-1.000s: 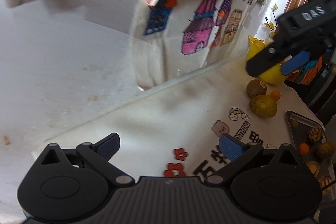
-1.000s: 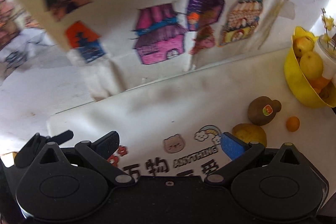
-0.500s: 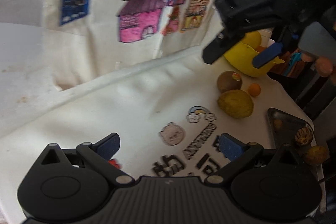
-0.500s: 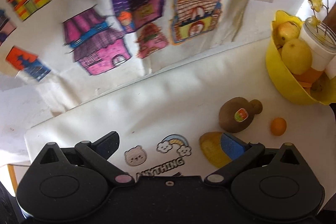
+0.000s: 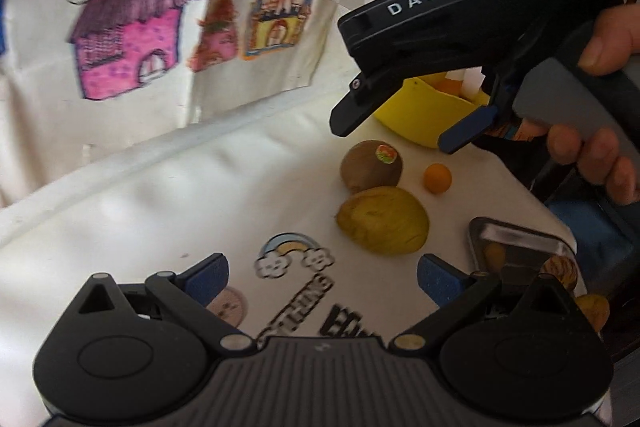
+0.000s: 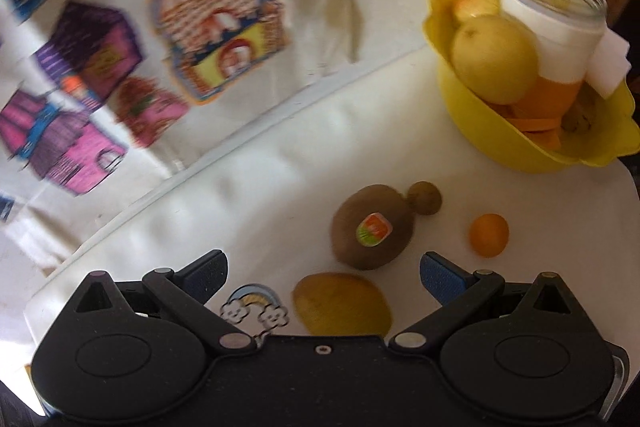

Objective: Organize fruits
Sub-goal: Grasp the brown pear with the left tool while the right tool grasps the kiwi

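The right tongs (image 6: 323, 269) are hanging released, blue ribbed pads spread above the fuzzy brown kiwi (image 6: 372, 227) and dull yellow oval fruit (image 6: 342, 303) lying on the white cloth surface (image 6: 248, 195). The left tongs (image 5: 322, 277) are likewise gaping nearby, tilted downward, with the glossy yellow bowl (image 6: 520, 143) sitting beyond.

1. Left wrist view looks from low over the white cloth (image 5: 160, 195), facing the drawings on the wall
2. Right wrist view sits nearer the yellow bowl (image 6: 500, 143)
3. Both share the kiwi (image 5: 370, 165) (image 6: 370, 227)
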`<state>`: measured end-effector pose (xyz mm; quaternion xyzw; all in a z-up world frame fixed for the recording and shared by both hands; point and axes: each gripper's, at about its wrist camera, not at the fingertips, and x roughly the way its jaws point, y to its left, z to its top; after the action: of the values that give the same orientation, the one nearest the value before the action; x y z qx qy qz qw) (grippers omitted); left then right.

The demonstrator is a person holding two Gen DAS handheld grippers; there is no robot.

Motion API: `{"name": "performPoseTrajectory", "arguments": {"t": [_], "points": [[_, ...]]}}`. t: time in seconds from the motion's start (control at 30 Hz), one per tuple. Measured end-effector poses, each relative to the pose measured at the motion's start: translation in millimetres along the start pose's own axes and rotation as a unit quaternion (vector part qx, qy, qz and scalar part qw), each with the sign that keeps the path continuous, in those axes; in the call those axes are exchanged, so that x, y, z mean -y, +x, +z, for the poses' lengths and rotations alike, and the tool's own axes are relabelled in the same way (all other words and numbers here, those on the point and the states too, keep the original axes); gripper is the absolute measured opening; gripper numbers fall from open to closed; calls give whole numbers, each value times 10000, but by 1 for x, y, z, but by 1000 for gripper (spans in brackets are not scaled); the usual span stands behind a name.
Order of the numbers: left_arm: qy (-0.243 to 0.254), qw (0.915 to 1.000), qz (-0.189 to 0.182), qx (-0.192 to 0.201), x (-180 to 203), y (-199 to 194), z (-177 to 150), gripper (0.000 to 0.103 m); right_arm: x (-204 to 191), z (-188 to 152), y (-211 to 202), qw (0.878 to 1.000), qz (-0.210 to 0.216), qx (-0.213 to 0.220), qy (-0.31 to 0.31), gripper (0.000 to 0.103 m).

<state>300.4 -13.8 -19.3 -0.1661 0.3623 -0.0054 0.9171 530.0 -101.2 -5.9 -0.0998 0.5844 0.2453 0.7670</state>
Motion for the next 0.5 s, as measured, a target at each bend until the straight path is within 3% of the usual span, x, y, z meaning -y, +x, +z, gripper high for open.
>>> {"name": "performPoseTrajectory", "arguments": {"t": [0.5], "points": [[-410,9991,-51,97,17,42,5,103,19,13,36,9997,-59,-204,87,102]]}}
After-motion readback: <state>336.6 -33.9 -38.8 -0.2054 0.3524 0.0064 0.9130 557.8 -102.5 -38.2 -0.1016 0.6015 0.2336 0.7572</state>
